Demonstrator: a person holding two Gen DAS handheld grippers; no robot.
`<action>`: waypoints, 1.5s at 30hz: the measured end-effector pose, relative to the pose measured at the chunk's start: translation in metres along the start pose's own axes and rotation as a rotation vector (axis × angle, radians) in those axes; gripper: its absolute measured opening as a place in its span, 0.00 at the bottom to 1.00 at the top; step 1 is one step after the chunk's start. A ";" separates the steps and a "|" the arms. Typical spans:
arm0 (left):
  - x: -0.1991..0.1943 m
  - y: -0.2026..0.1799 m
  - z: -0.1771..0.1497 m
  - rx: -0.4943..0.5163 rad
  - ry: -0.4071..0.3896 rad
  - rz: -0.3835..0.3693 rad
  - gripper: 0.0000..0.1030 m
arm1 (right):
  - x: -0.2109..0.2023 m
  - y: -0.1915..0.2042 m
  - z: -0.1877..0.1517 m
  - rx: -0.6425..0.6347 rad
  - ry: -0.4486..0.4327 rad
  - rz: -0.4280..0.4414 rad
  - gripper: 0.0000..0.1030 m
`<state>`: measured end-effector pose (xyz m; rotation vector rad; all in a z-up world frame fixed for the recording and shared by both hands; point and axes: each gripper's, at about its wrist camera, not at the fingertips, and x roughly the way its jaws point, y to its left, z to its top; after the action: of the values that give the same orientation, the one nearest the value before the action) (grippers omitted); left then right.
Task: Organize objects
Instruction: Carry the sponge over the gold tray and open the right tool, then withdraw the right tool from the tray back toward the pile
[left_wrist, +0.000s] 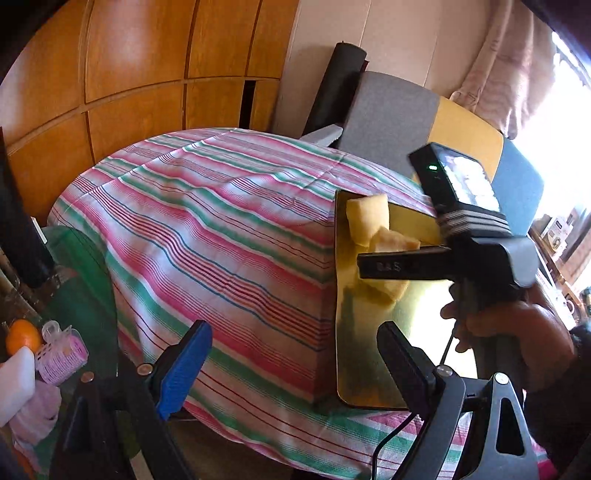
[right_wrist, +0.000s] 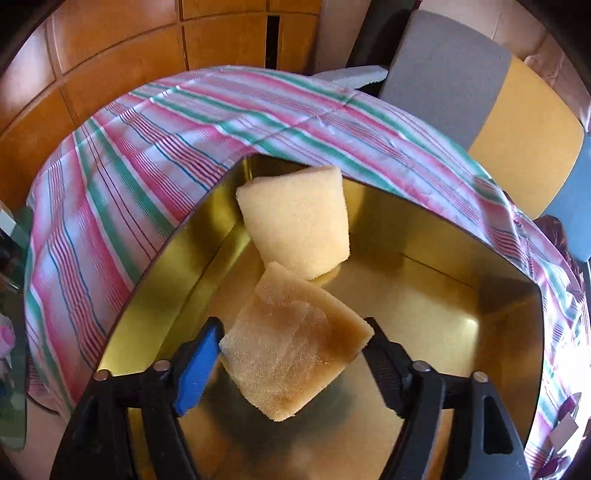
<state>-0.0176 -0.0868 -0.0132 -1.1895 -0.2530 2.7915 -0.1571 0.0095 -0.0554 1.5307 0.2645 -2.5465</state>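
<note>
I have the right hand-held gripper (right_wrist: 295, 354) low over the gold tin (right_wrist: 155, 306), which fills the centre and lower right of the right wrist frame and sits on the striped cloth (right_wrist: 110, 155) over the tabletop. Between its fingers lies a worn yellow sponge (right_wrist: 291, 343), corner-on. The jaws are spread about as wide as the sponge, and I cannot quite tell whether the pads press it or just flank it; I judge it is being let go inside the tin, since a cleaner yellow sponge (right_wrist: 295, 225) already leans against the tin's back corner just above it. Stacking both there keeps like with like.

My left hand-held gripper (left_wrist: 291, 365) hovers at the bottom of the left wrist frame, fingers spread and holding nothing, just left of the tin's near edge. At lower left an orange (left_wrist: 23, 336) and a pink basket (left_wrist: 64, 354) wait well apart.
</note>
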 end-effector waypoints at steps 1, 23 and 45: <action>-0.001 0.000 0.000 0.000 -0.005 0.004 0.89 | -0.005 0.000 -0.002 0.001 -0.022 0.000 0.79; -0.023 -0.046 0.003 0.099 -0.072 -0.036 0.89 | -0.157 -0.036 -0.077 0.092 -0.325 -0.109 0.80; -0.027 -0.129 0.014 0.270 -0.103 -0.107 0.89 | -0.207 -0.111 -0.127 0.224 -0.399 -0.222 0.80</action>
<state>-0.0060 0.0337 0.0398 -0.9446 0.0512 2.6901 0.0225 0.1562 0.0765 1.0637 0.1033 -3.0728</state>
